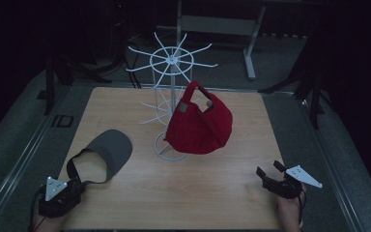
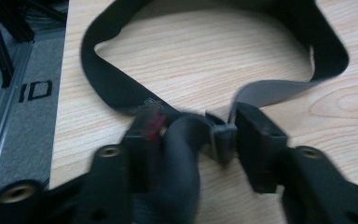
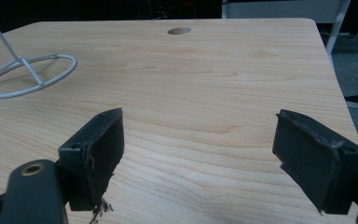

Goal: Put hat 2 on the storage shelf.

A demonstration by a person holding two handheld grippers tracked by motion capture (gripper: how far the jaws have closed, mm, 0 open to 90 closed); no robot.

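A grey visor (image 1: 111, 150) lies on the wooden table (image 1: 212, 193) at the front left, its black strap (image 2: 116, 88) looping toward me. My left gripper (image 1: 77, 186) sits at the front left corner. In the left gripper view, my left gripper (image 2: 198, 135) has its jaws closed on the bunched strap and its buckle (image 2: 221, 137). A red cap (image 1: 200, 128) hangs from a white wire rack (image 1: 171, 60) at the table's middle. My right gripper (image 1: 269, 169) hovers open at the front right, and nothing lies between the jaws of my right gripper (image 3: 198, 135).
The rack's round base ring (image 3: 28, 74) rests on the table left of my right gripper. A small hole (image 3: 179, 31) marks the tabletop near its far edge. Dark stands and a grey floor surround the table.
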